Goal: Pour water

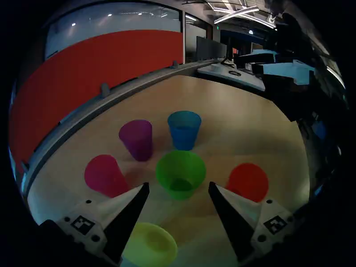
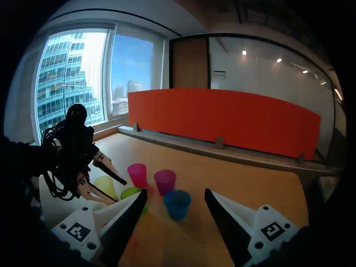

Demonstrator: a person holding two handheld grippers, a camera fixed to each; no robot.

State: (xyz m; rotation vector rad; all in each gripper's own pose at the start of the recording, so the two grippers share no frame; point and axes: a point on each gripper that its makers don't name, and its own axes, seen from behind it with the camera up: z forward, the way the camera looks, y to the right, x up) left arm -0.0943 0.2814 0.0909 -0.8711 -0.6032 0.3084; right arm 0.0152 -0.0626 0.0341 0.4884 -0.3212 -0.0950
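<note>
Jaws of the left hand-held gripper [image 1: 178, 184] stand apart, green cup [image 1: 180, 171] just ahead between them.

The left gripper [image 1: 178, 184] hangs above a pale wooden table [image 1: 249, 129] with its two fingers spread wide and nothing between them. A green cup [image 1: 180, 173] stands upright just past the fingertips, framed by them. Behind it stand a purple cup [image 1: 137, 139] and a blue cup [image 1: 184, 129] side by side, with a pink cup [image 1: 104, 175] to the left, a red cup [image 1: 248, 181] to the right and a yellow-green cup [image 1: 150, 244] nearest the camera, while a red partition [image 1: 89, 75] runs along the table's far edge.
</note>
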